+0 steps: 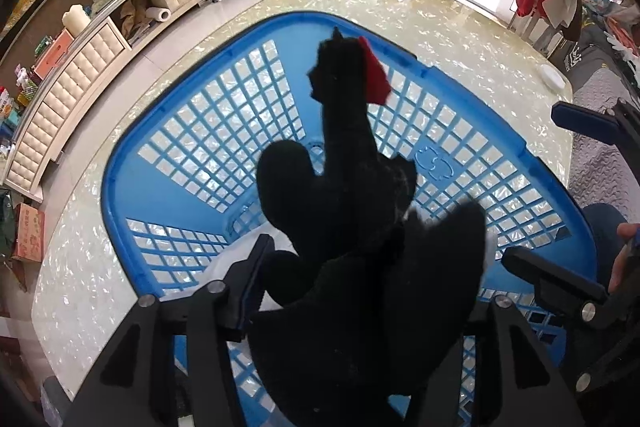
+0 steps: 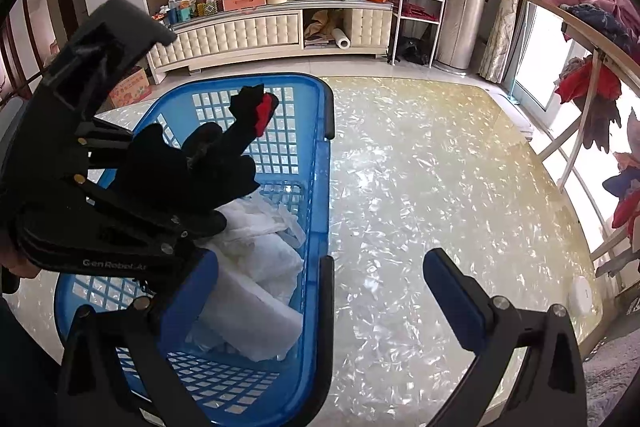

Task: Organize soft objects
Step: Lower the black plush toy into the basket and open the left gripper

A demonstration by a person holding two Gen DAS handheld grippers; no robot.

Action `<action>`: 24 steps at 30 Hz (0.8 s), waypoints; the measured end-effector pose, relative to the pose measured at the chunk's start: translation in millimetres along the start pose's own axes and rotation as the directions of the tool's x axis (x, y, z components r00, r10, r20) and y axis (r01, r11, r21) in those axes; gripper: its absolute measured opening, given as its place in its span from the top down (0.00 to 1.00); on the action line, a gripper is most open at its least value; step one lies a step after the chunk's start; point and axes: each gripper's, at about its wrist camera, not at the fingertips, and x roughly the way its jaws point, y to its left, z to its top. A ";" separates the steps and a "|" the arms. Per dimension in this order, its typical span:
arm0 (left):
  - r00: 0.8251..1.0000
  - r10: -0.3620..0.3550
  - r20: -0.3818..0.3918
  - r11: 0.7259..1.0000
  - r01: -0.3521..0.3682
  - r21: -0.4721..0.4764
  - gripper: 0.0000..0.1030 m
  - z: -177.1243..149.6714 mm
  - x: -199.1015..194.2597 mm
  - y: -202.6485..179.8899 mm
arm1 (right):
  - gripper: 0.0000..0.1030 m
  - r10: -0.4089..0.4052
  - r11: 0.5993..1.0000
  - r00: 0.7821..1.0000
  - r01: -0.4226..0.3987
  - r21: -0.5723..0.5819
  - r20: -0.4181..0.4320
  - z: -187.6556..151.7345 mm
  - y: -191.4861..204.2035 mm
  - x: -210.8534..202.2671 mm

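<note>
A black plush bird (image 1: 352, 195) with a red comb hangs head down over the blue lattice basket (image 1: 120, 187). My left gripper (image 1: 324, 243) is shut on its body. Only one finger (image 1: 256, 267) shows; the plush hides the other. In the right wrist view the left gripper (image 2: 176, 179) holds the plush bird (image 2: 208, 163) above crumpled white cloth (image 2: 256, 267) lying in the basket (image 2: 316, 187). My right gripper (image 2: 320, 263) stands open and holds nothing, with one finger over the basket and the other over the table. The right gripper (image 1: 532, 187) also shows at the basket's right side.
The basket sits on a pale pearly table (image 2: 420, 187), and a small white round puck (image 2: 580, 295) lies near the table's right edge. A cream cabinet (image 2: 260, 31) and a white shelf rack (image 2: 416, 7) line the far wall. A loaded clothes rack (image 2: 592, 75) stands at the right.
</note>
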 end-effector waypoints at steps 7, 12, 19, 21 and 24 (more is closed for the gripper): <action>0.997 0.008 0.074 1.000 -0.010 0.017 0.25 -4.9 -25.0 1.0 | 0.00 -0.006 1.000 1.000 0.006 0.016 -0.001 -0.2 -3.8 -4.1; 0.994 0.011 0.107 1.000 -0.011 -0.001 0.20 -10.4 -43.6 3.5 | 0.00 -0.010 1.000 1.000 0.010 0.029 0.004 0.6 -5.3 -11.3; 0.989 -0.002 0.149 1.000 0.002 -0.003 0.19 -26.3 -67.1 1.6 | 0.00 -0.024 0.999 1.000 0.023 0.024 0.015 2.8 2.0 -20.9; 0.987 0.008 0.161 1.000 -0.007 -0.009 0.15 -29.9 -72.9 1.2 | 0.00 -0.024 0.999 1.000 0.023 0.026 0.018 3.3 4.4 -23.8; 0.985 0.000 0.173 1.000 0.004 -0.021 0.15 -36.8 -81.7 5.0 | 0.01 -0.026 0.999 0.999 0.025 0.026 0.024 3.9 7.8 -28.3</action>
